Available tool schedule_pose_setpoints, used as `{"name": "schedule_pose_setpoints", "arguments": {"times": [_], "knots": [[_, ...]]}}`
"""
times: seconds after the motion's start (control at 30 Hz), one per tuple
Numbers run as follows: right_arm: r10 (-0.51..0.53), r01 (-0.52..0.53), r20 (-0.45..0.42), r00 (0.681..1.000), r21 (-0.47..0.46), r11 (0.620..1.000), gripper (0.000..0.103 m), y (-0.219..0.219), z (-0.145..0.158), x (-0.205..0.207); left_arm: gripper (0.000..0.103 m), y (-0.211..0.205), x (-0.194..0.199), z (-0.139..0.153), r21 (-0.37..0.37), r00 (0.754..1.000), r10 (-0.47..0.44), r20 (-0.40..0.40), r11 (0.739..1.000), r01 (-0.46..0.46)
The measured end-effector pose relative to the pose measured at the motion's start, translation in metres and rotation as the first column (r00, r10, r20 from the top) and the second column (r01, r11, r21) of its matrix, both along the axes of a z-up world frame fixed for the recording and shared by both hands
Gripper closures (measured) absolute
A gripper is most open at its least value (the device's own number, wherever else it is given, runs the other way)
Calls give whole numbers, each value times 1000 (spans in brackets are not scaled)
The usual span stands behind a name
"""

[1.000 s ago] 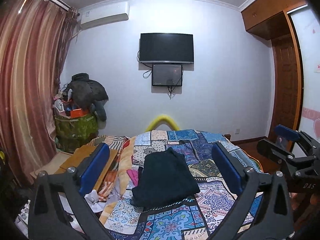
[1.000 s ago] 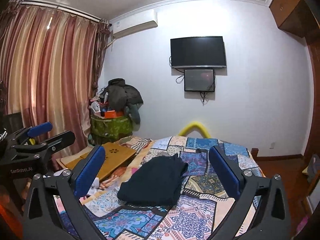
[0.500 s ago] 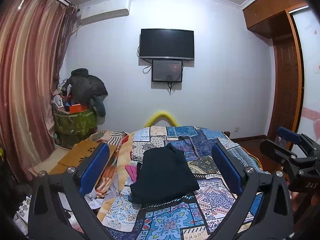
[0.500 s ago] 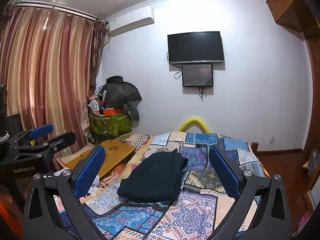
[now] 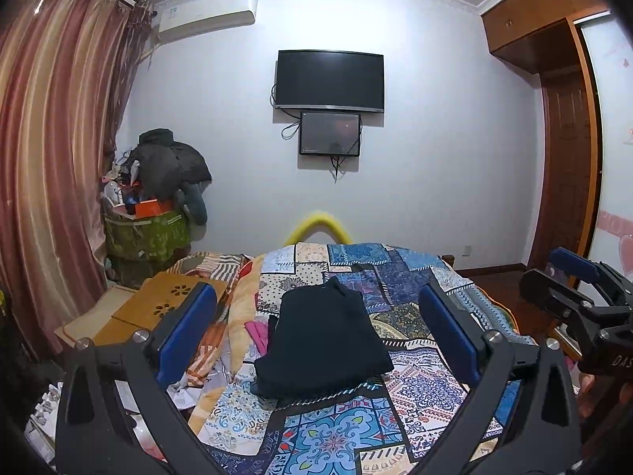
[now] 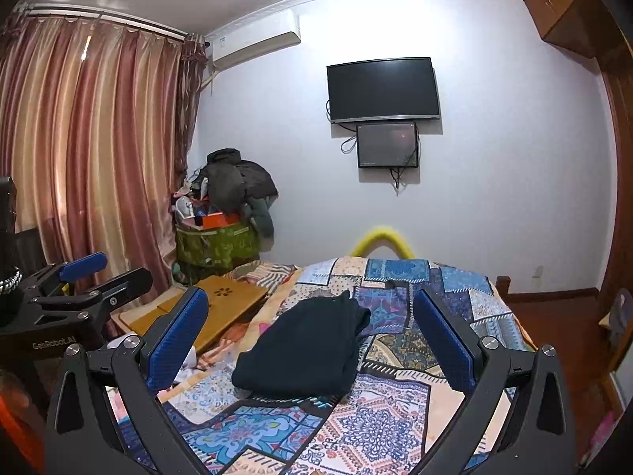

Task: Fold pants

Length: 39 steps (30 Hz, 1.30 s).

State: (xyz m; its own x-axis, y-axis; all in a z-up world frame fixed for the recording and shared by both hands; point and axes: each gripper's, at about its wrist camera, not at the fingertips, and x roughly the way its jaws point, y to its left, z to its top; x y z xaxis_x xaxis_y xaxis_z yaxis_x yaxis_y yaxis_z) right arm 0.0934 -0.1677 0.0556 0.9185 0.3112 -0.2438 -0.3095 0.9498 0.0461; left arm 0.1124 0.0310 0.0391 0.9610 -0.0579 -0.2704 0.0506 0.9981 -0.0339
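Observation:
Dark navy pants (image 5: 324, 338) lie folded in a compact stack on the patchwork bedspread (image 5: 399, 289); they also show in the right wrist view (image 6: 304, 350). My left gripper (image 5: 316, 332) is open and empty, held above and short of the pants. My right gripper (image 6: 310, 334) is open and empty too, also back from the pants. Each gripper shows in the other's view: the right one (image 5: 573, 289) at the right edge, the left one (image 6: 91, 277) at the left edge.
A wooden lap desk (image 5: 166, 304) and loose clothes lie on the bed's left side. A green bin (image 5: 146, 233) piled with dark clothes stands by the curtain (image 5: 51, 158). A TV (image 5: 330, 81) hangs on the far wall. A wooden wardrobe (image 5: 565, 158) stands right.
Both grippers have drawn back and up slightly from the bed; the pants stay folded in place. Jaws stay open.

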Motion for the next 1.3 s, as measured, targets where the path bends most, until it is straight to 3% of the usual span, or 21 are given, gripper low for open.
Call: {"name": "schedule_pose_setpoints", "arguments": {"times": [1.3], "knots": [[9, -9, -15, 1000, -23, 1000, 0, 3, -1, 2, 0, 0, 1, 0, -6, 999, -50, -15, 999, 50]]}}
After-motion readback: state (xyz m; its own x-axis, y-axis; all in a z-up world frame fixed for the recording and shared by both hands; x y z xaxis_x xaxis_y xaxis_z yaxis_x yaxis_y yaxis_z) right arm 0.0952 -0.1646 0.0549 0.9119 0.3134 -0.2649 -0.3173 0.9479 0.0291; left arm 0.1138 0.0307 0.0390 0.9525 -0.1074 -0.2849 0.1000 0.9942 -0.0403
